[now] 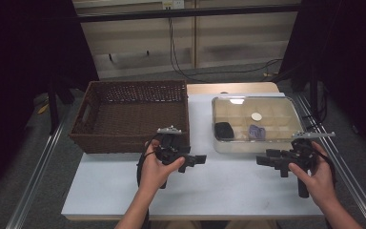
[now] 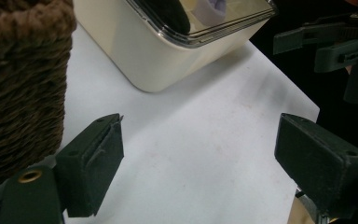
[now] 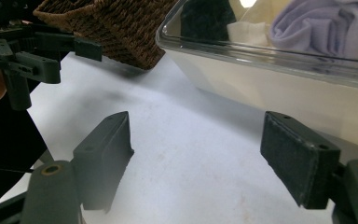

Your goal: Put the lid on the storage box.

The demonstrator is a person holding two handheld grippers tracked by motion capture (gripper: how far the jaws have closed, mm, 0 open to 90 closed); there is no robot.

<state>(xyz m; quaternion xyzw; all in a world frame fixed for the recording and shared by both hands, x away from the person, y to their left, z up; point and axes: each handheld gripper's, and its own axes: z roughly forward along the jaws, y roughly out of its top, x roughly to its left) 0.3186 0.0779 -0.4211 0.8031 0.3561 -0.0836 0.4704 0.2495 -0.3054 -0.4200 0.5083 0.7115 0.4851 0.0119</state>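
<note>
Table (image 1: 124, 191) white, carries all. Wicker basket (image 1: 131, 114) back left: stiff, light, handle slot on end wall. Clear bin (image 1: 255, 125) back right: rigid, slippery, grip by rim. Inside: lilac cloth (image 3: 321, 25) soft, pinch at fold; dark bundle (image 1: 224, 130) beside it. Left claw (image 1: 201, 159), right claw (image 1: 261, 160): both wide open, empty, low over table.

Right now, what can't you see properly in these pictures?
- Wicker basket: the high view looks over its near wall, so the floor just behind that wall is hidden.
- Clear box: glare on its lid blurs the back compartments in the high view.
- Small pale round thing: too small to name.
- Lilac cloth: cut off by the top edge of the right gripper view.
- Dark item: too dim to identify.
</note>
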